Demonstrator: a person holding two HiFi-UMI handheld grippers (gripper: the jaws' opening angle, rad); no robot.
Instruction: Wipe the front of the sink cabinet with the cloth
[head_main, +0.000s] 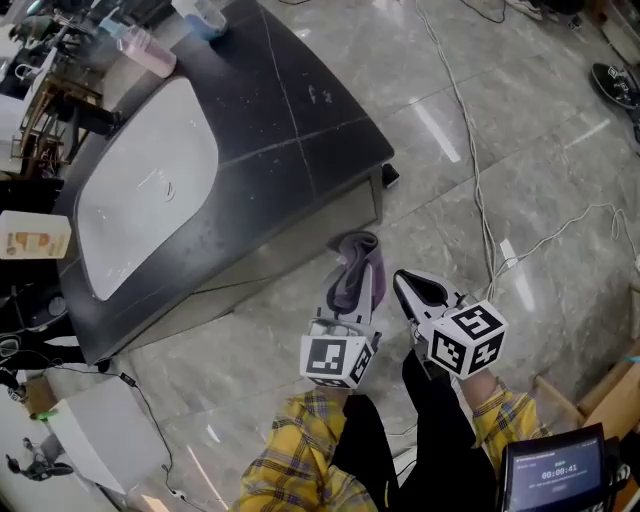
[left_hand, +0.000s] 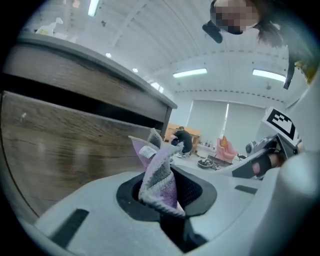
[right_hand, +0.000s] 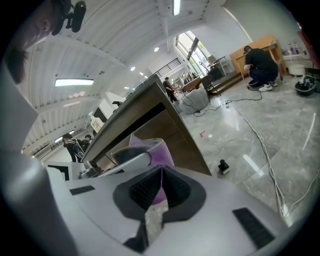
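The sink cabinet has a dark countertop (head_main: 290, 110) and a white basin (head_main: 150, 190); its wood-grain front (head_main: 290, 255) (left_hand: 65, 150) (right_hand: 175, 130) faces me. A purple and grey cloth (head_main: 355, 262) (left_hand: 159, 172) (right_hand: 152, 150) sticks up out of my left gripper (head_main: 352, 290) (left_hand: 162, 192), which is shut on it just short of the cabinet front. To its right, my right gripper (head_main: 405, 285) (right_hand: 161, 182) is shut with its pads together, apart from the cloth, and I see nothing held in it.
White cables (head_main: 480, 200) run over the grey stone floor to the right. A small black object (head_main: 390, 176) (right_hand: 223, 166) lies by the cabinet corner. A pink cup (head_main: 150, 50) stands on the countertop. A white box (head_main: 100, 430) sits at lower left.
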